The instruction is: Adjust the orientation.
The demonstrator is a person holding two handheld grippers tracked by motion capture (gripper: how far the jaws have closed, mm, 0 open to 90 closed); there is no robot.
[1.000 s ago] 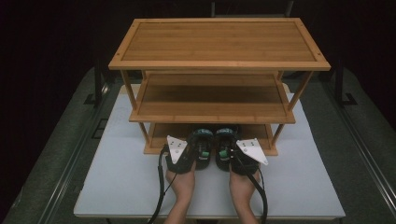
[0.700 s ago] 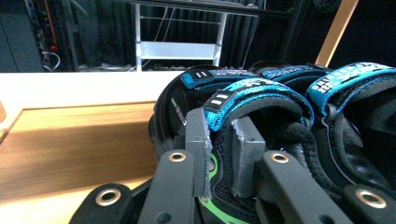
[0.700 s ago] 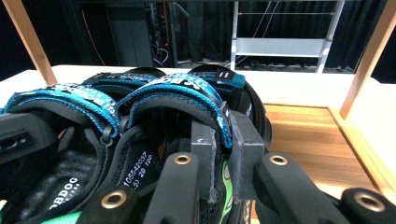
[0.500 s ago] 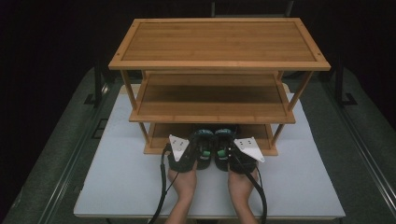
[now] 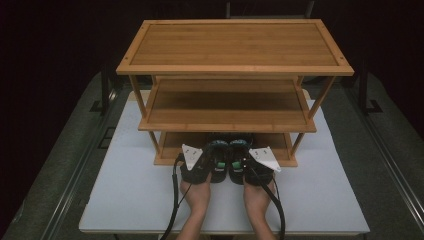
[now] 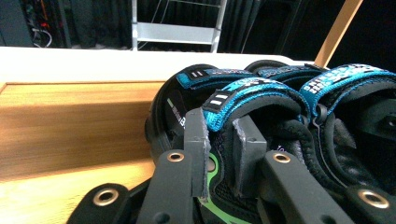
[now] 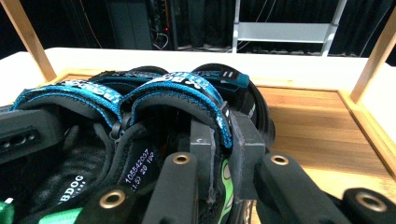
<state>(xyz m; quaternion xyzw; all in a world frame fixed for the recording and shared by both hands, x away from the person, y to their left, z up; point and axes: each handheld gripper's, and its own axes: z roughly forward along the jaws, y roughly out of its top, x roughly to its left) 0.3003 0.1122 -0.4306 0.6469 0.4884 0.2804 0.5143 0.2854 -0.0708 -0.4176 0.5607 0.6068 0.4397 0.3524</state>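
Observation:
A pair of black sandals with blue straps and green trim lies side by side at the front of a bamboo rack's bottom shelf [image 5: 172, 143]. My left gripper [image 5: 204, 161] is shut on the outer side wall of the left sandal [image 5: 218, 151], just below its blue strap [image 6: 243, 91]; the pads [image 6: 197, 140] pinch that wall. My right gripper [image 5: 248, 162] is shut the same way on the outer side of the right sandal [image 5: 239, 151], with its fingers [image 7: 245, 144] clamping the wall under the strap [image 7: 177, 91]. Each gripper view shows the other sandal [image 6: 355, 88] [image 7: 65, 95] alongside.
The three-tier bamboo rack [image 5: 235, 45] stands on a white table [image 5: 125, 195]; its middle shelf [image 5: 225, 107] hangs low over the sandals. Rack posts [image 5: 150, 135] flank the bottom shelf. Bare wood lies beside the sandals [image 7: 308, 121]. Cables trail back past the hands.

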